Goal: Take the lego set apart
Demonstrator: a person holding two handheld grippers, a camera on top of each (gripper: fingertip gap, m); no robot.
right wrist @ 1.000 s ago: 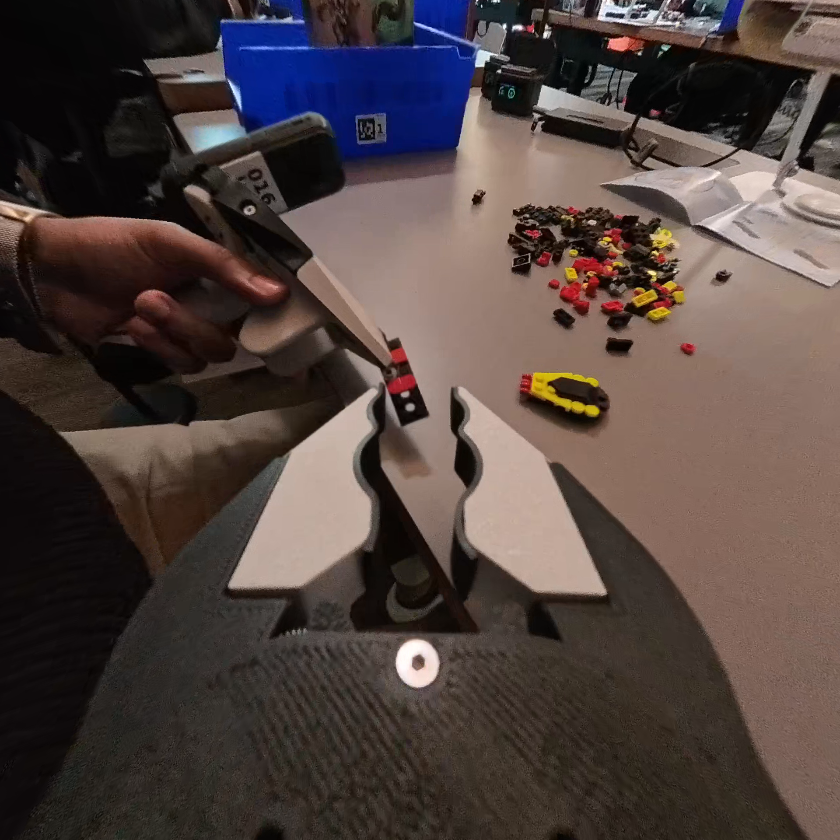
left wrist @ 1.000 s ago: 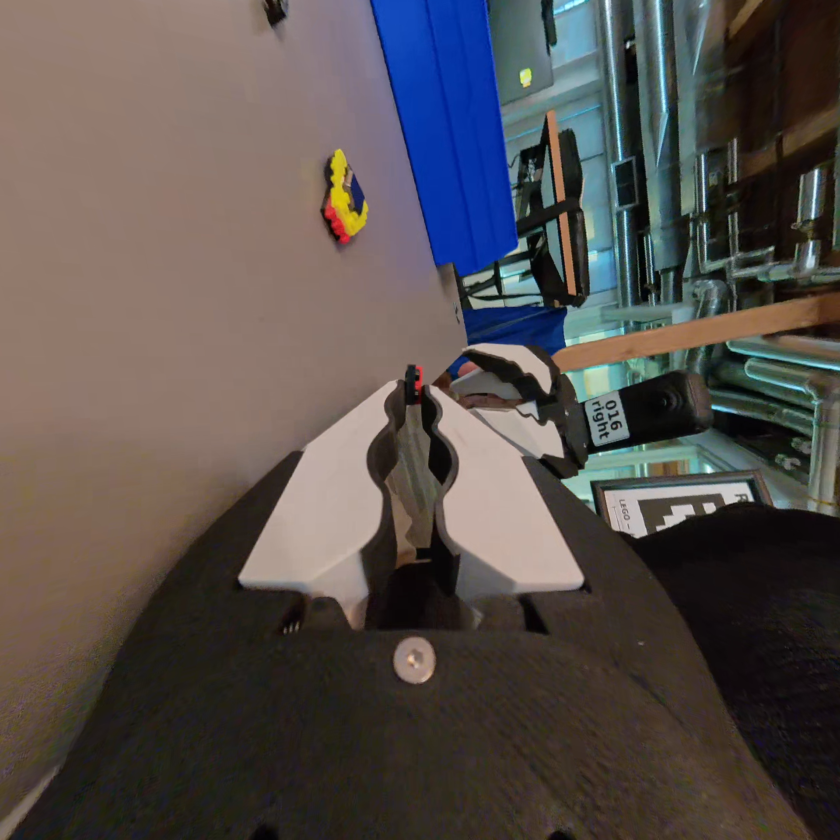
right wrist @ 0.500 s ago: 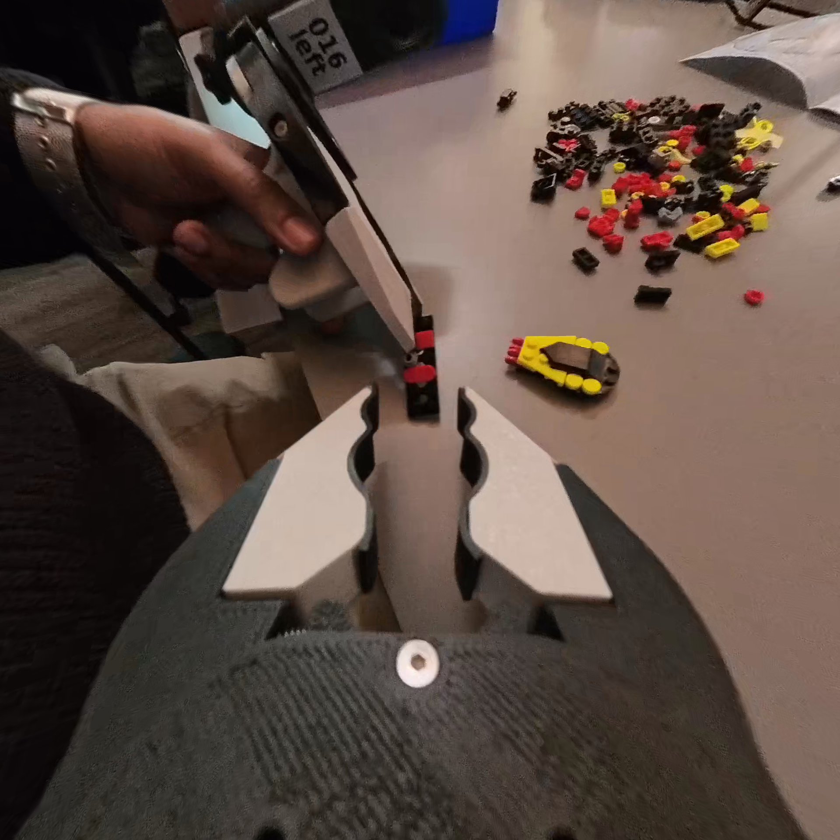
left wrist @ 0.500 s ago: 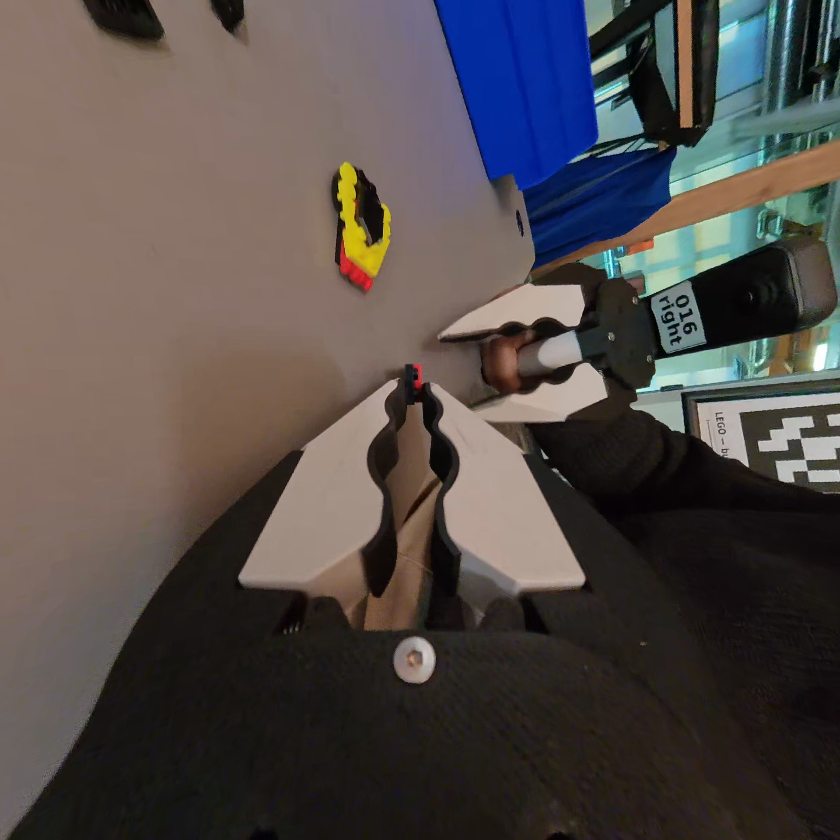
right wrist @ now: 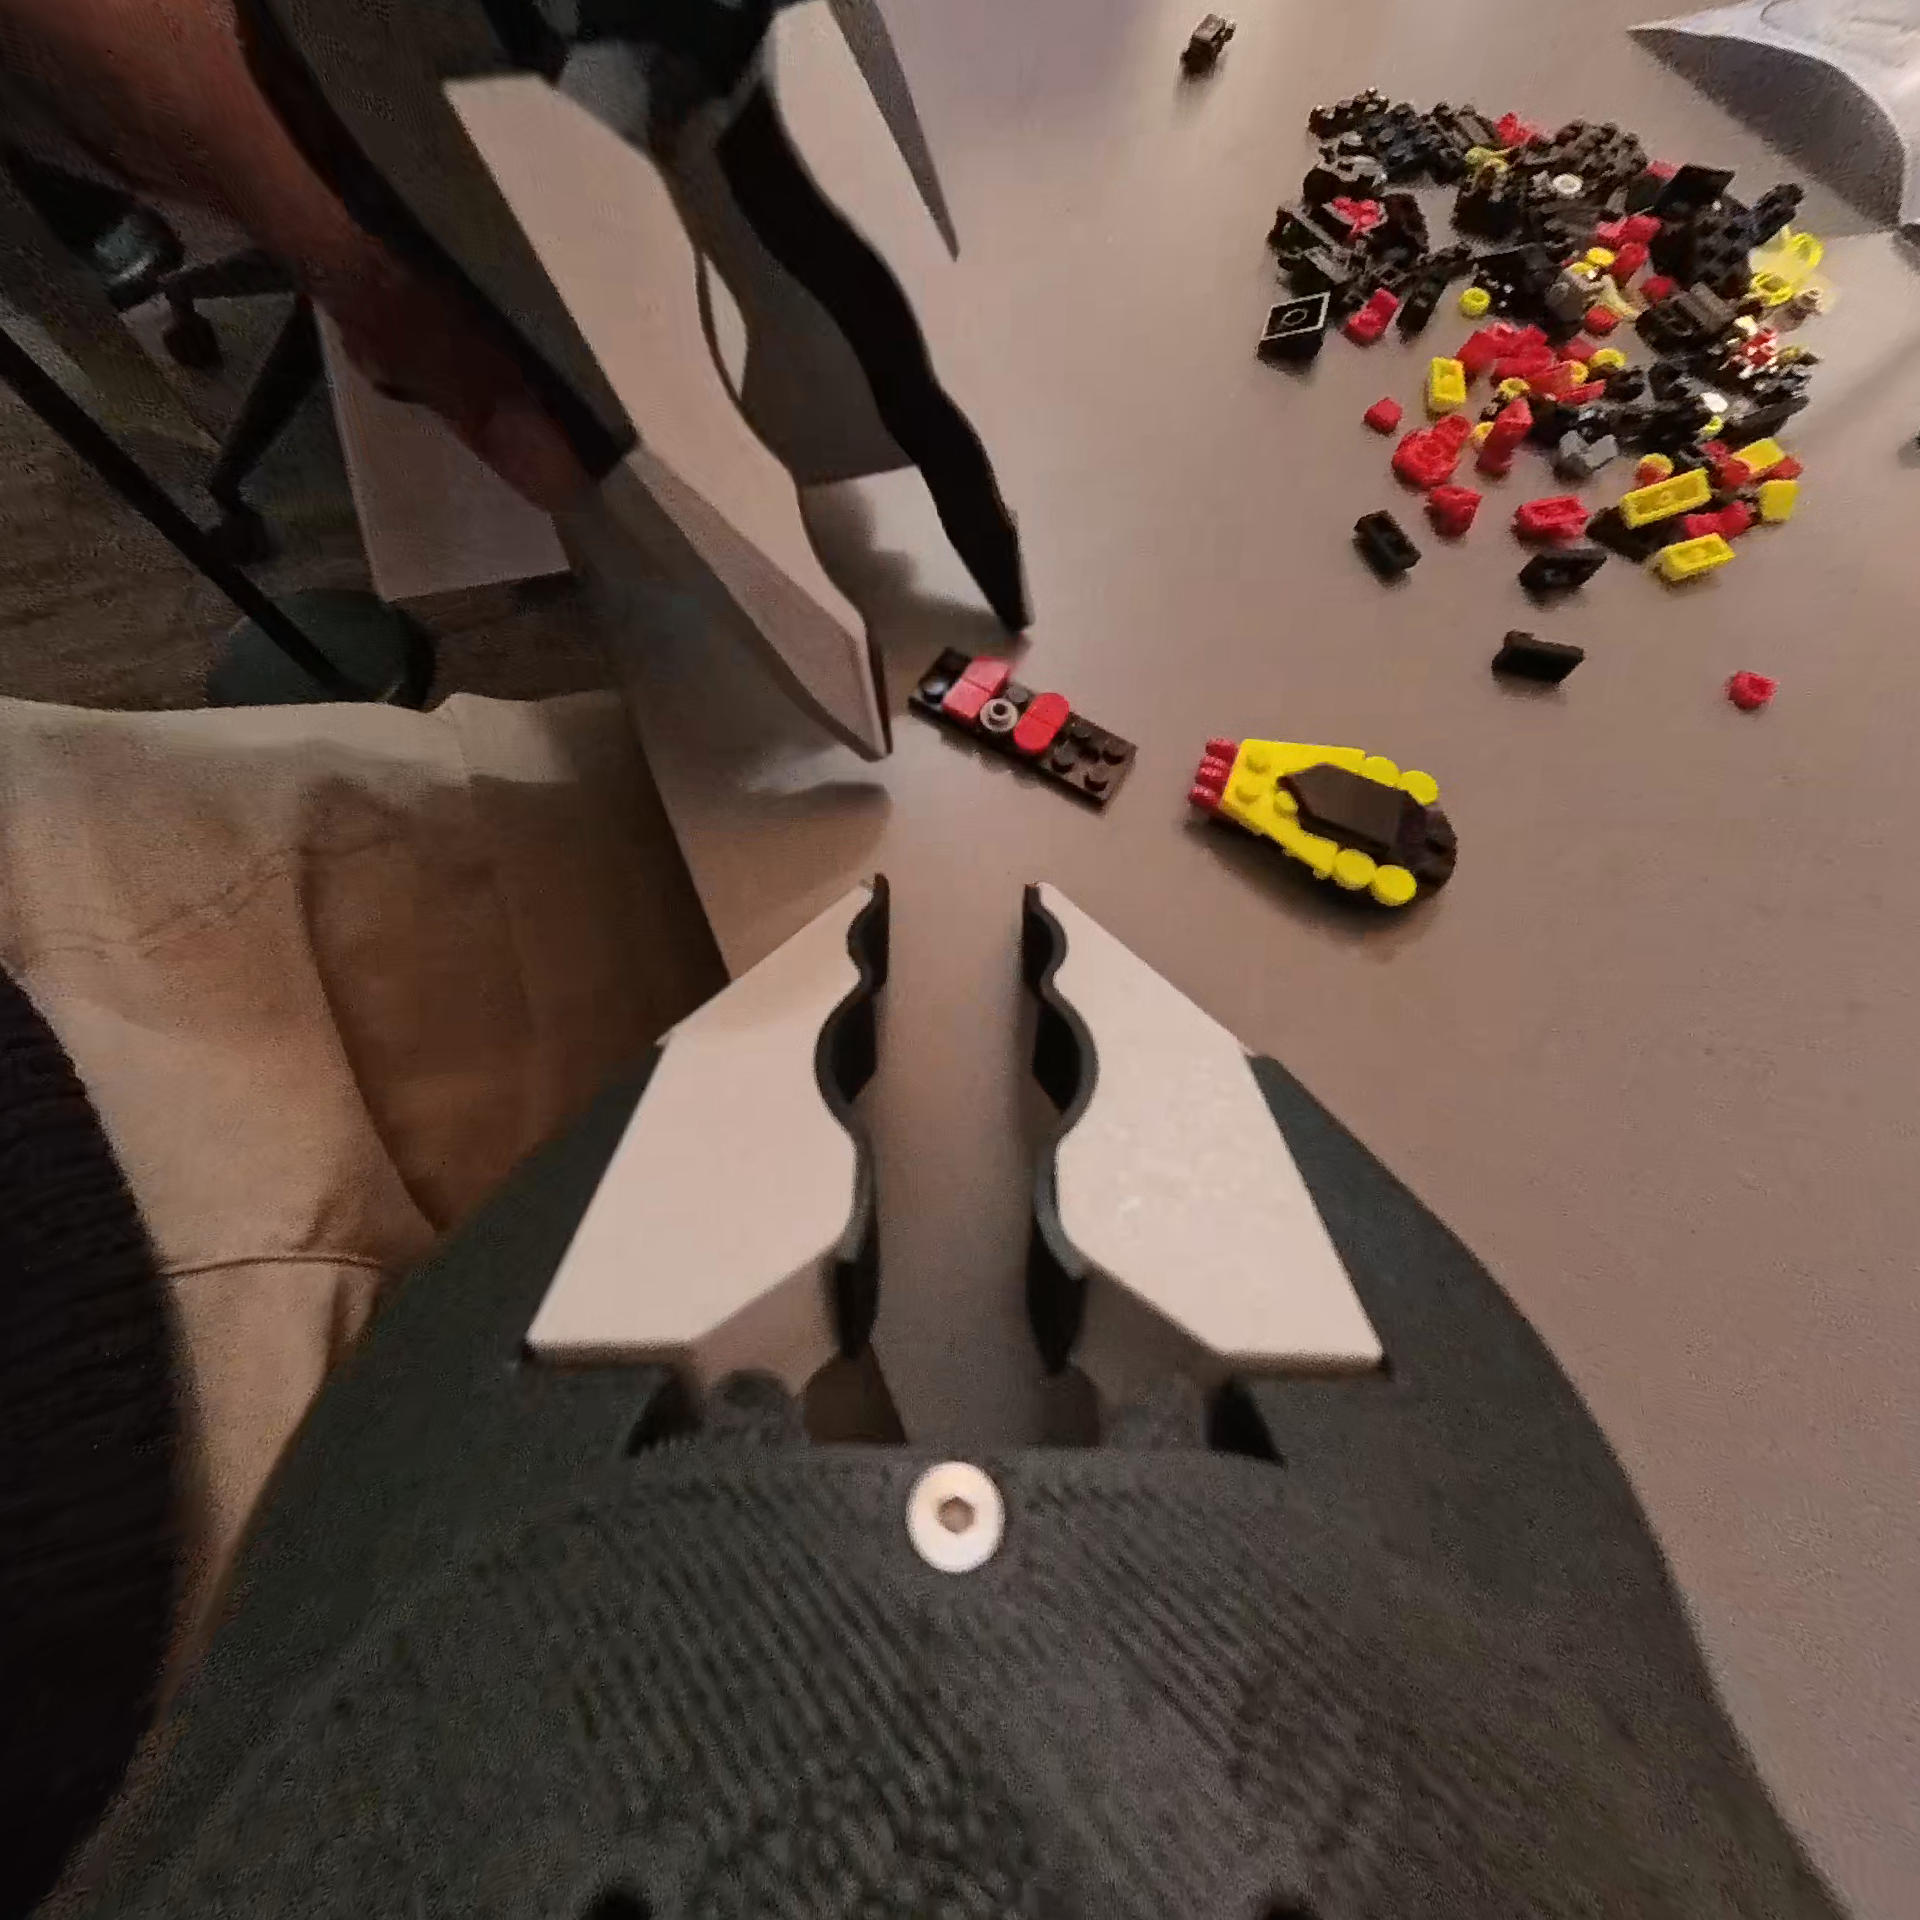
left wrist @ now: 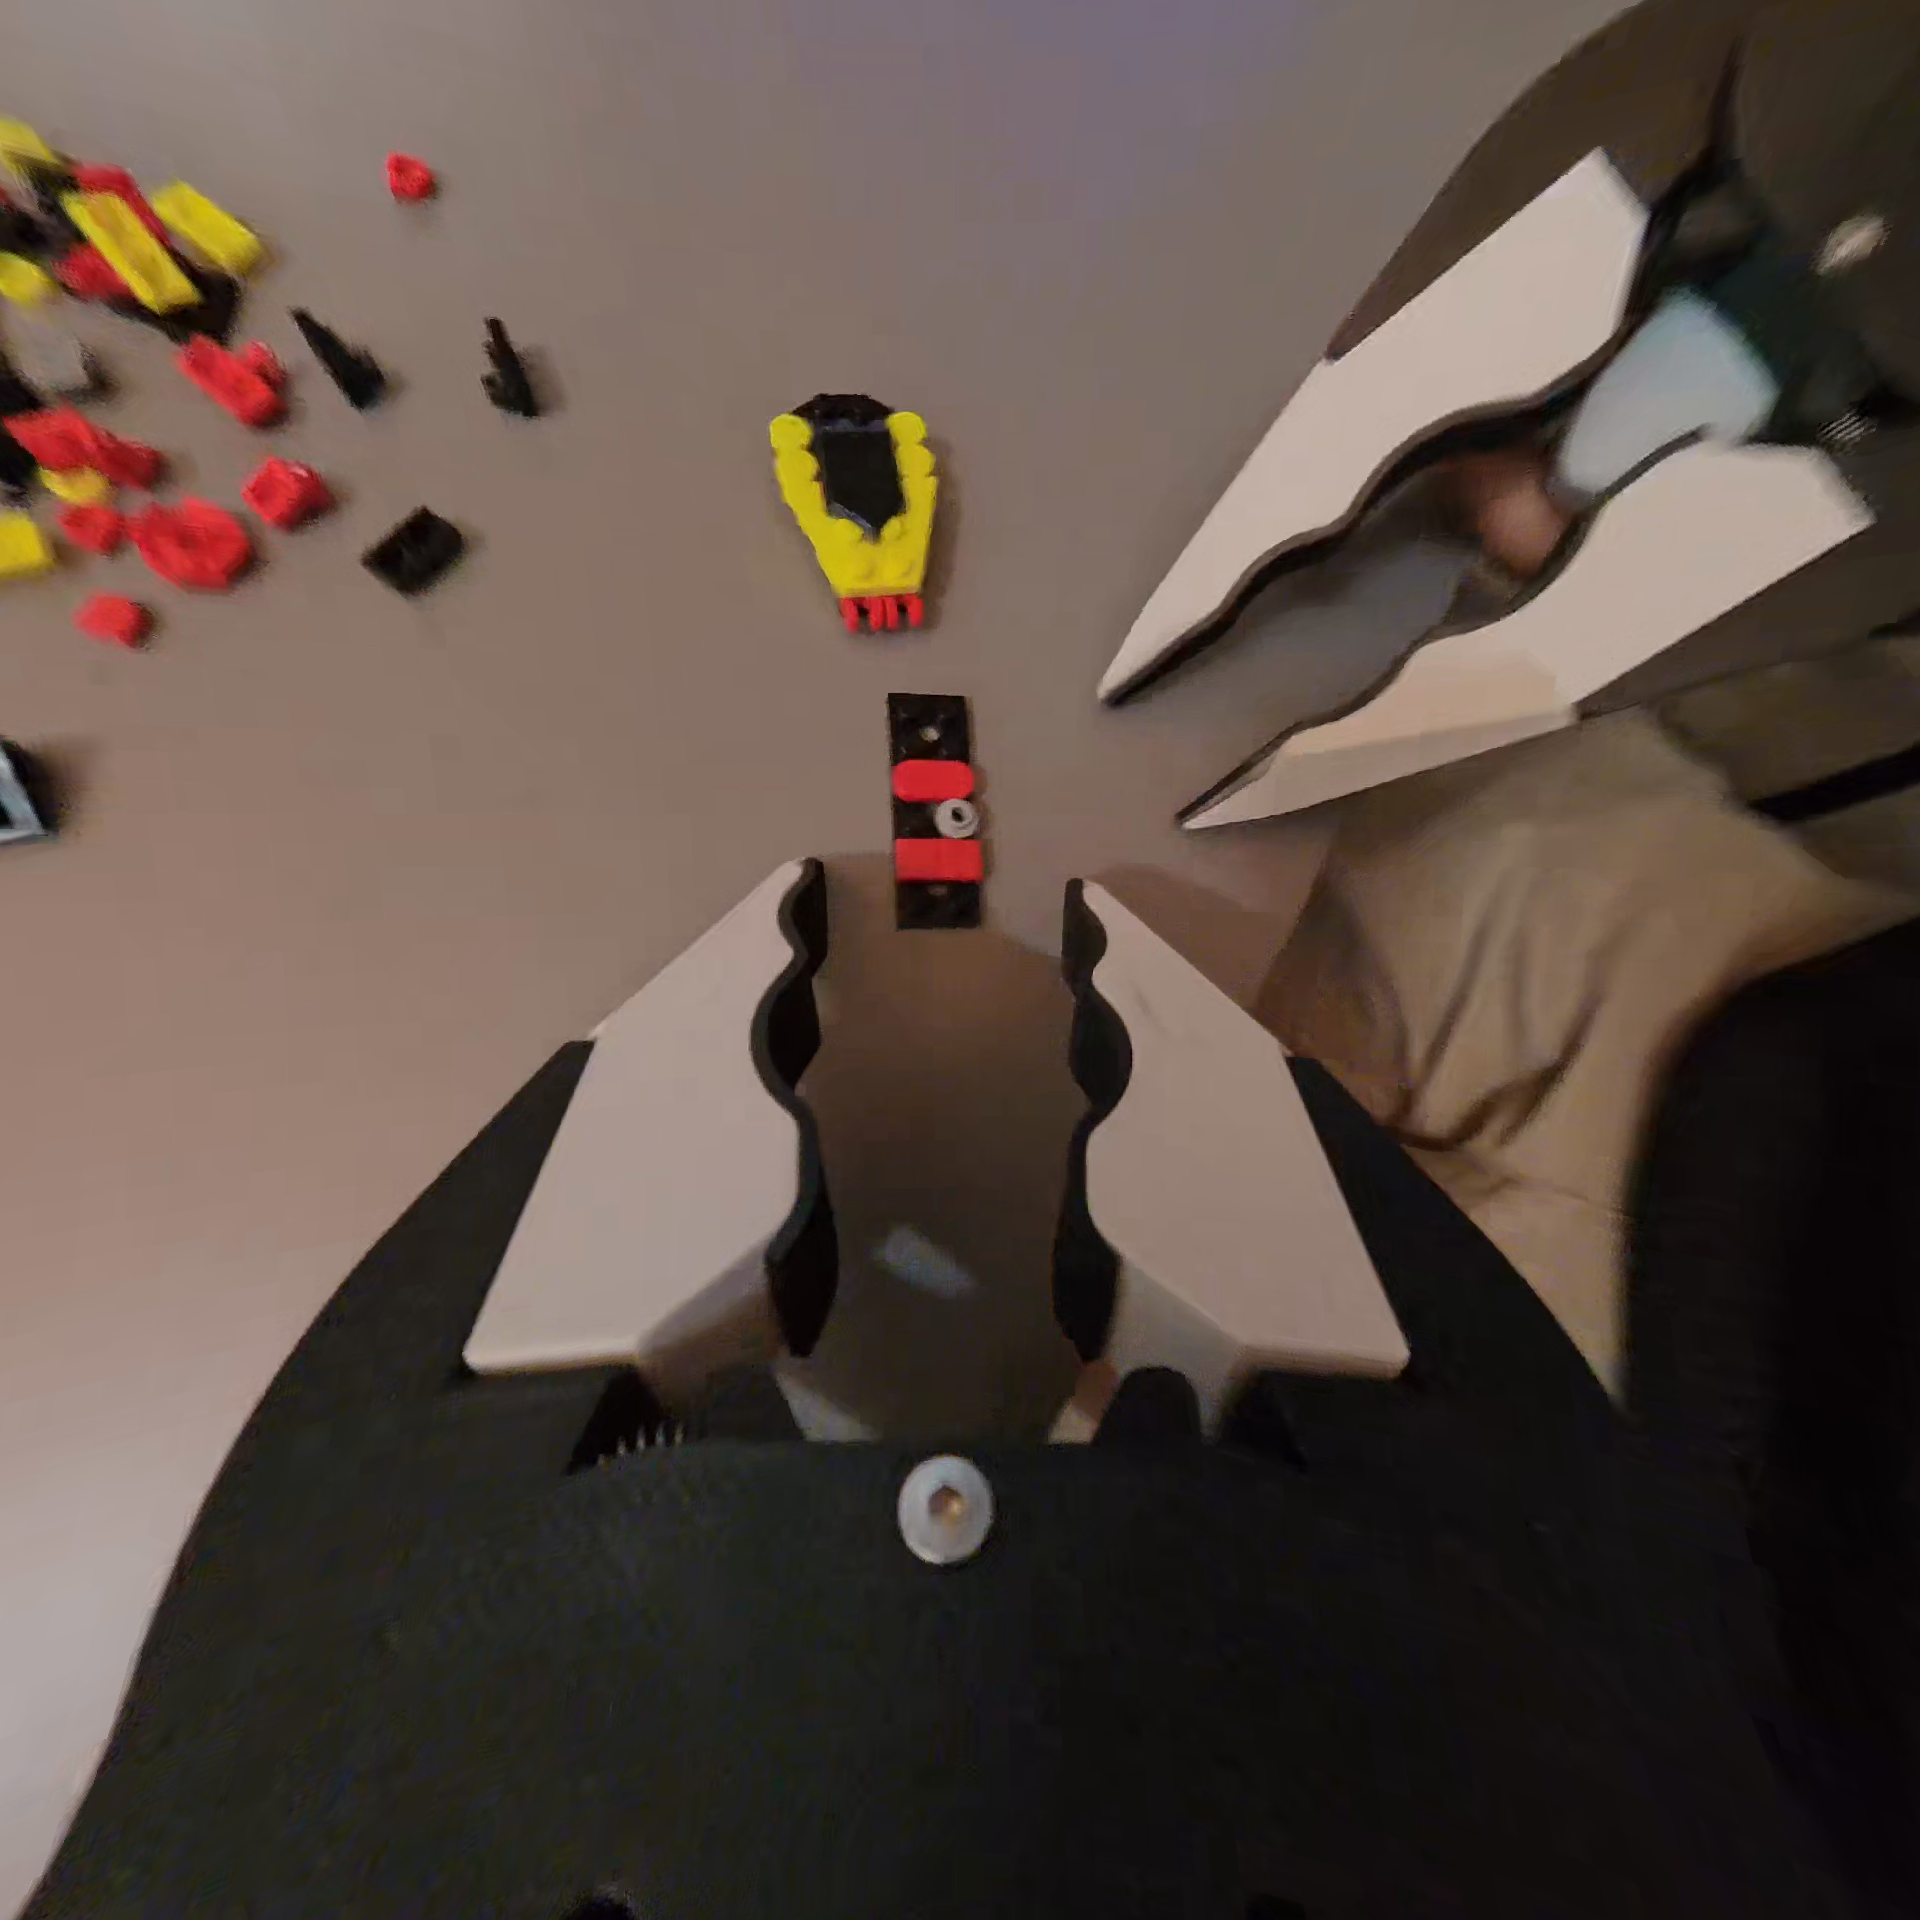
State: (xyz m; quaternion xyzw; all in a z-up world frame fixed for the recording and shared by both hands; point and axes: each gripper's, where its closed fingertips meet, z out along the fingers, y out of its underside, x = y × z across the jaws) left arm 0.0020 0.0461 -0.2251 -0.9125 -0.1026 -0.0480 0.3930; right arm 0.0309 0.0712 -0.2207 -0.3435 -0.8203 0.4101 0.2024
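Note:
A black plate with red pieces and a grey stud (left wrist: pixel 933 808) lies flat on the table, also in the right wrist view (right wrist: pixel 1023 724). My left gripper (left wrist: pixel 940 883) is open and empty, its tips just short of the plate; it shows in the right wrist view (right wrist: pixel 951 686) with tips on either side of the plate's near end. A yellow, black and red lego assembly (left wrist: pixel 854 499) lies just beyond the plate, also in the right wrist view (right wrist: pixel 1325 816). My right gripper (right wrist: pixel 954 899) is open and empty, a little before the plate; it shows at the right in the left wrist view (left wrist: pixel 1143 753).
A pile of loose black, red and yellow lego pieces (right wrist: pixel 1579 322) lies at the back right, also in the left wrist view (left wrist: pixel 125 384). A grey plastic bag (right wrist: pixel 1808 104) lies beyond it. The table edge (right wrist: pixel 675 831) and a person's tan trousers (right wrist: pixel 260 935) are at left. One gripper's finger ends stand about 5 cm off the other's.
My left gripper has opened and let go of the black and red plate, which now lies flat on the table. Both grippers have tipped down toward the tabletop.

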